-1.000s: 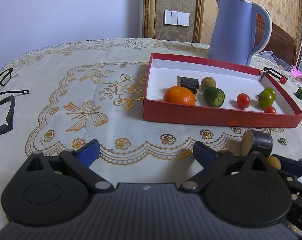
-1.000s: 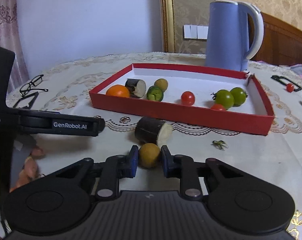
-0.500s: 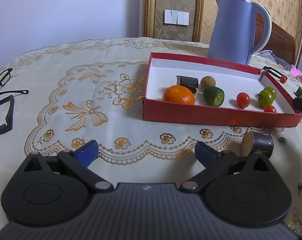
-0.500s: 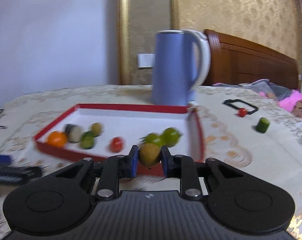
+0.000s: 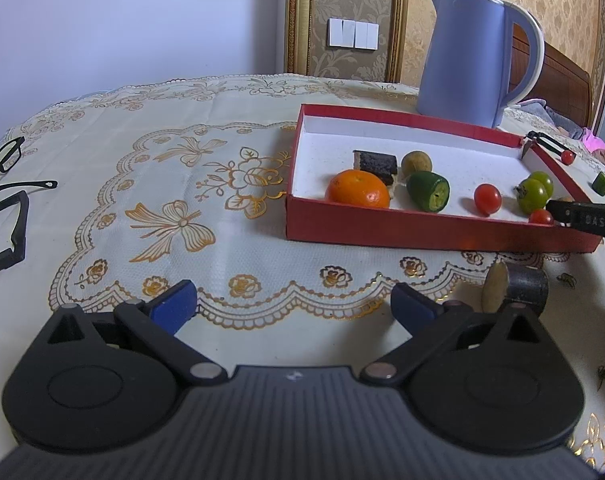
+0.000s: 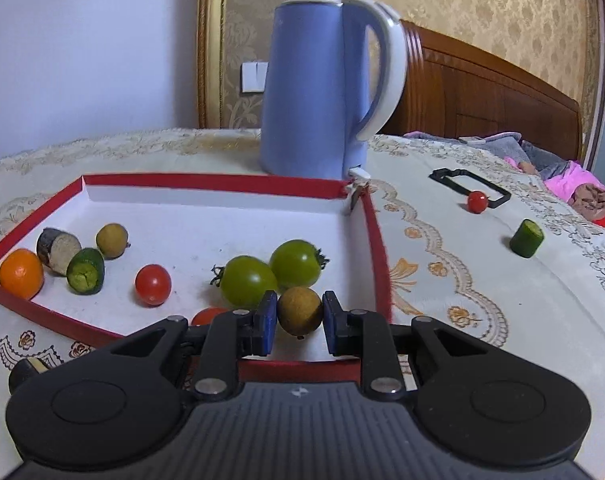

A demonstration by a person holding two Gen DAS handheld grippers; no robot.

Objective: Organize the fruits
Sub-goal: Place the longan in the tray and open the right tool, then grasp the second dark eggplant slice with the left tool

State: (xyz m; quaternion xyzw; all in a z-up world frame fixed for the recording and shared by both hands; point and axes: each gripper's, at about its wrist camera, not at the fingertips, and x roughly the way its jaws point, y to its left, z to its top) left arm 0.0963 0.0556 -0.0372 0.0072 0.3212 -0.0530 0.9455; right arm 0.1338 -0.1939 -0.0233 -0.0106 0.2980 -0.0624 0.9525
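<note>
Home bedroom: wooden headboard w/ bedding, damask wallpaper, lace tablecloth, kettle.

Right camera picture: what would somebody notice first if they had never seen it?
Probably the big blue kettle standing tall behind the red tray. Next, the tray's bright fruit: an orange in its left corner, a red tomato near the middle and two green tomatoes to the right. Right up front, the right gripper pinches a small brown fruit over the tray's near right corner.
</note>
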